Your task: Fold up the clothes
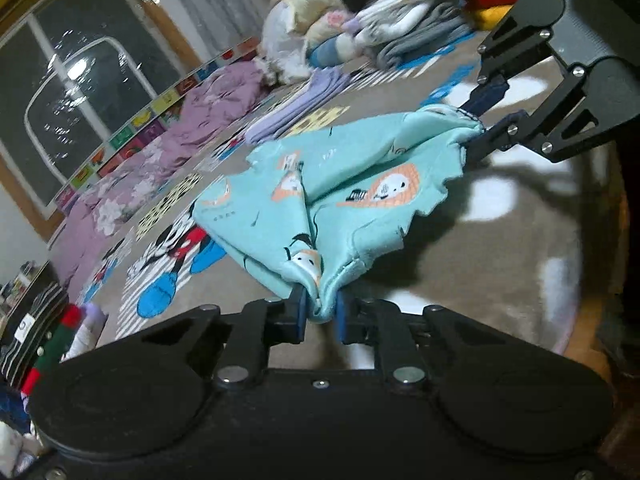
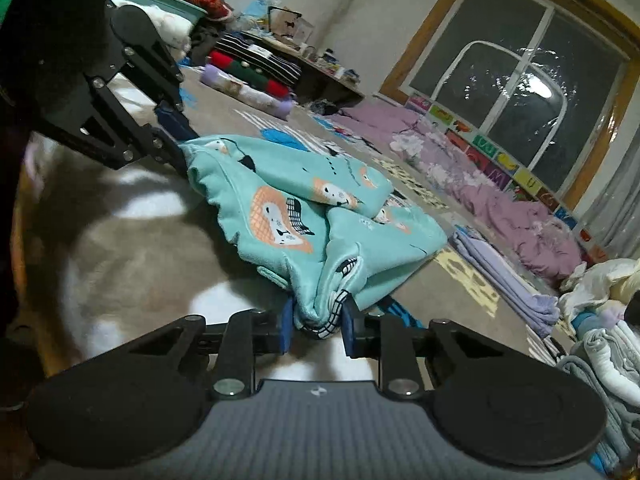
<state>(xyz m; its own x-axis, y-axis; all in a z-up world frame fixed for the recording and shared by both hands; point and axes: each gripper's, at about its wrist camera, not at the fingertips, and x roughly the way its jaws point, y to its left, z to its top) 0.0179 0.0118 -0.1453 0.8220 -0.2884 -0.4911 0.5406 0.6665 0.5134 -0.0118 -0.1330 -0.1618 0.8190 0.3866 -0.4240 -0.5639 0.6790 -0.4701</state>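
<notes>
Two corners of the teal garment (image 1: 340, 184) are pinched: from my left wrist, my left tongs (image 1: 320, 316) clamp one bunch above the rug (image 1: 460, 272). From my right wrist, my right tongs (image 2: 318, 322) clamp the other.

The left gripper (image 1: 320, 314) pinches a bunched corner of a turquoise printed garment (image 1: 340, 188), its blue pads pressed against the fabric. The right gripper (image 1: 480, 130) clamps the far corner, so the cloth hangs between them above a cartoon-printed rug (image 1: 172, 256). Beyond lie folded clothes stacks (image 1: 400, 28) and a purple floral quilt (image 1: 160, 148).
</notes>
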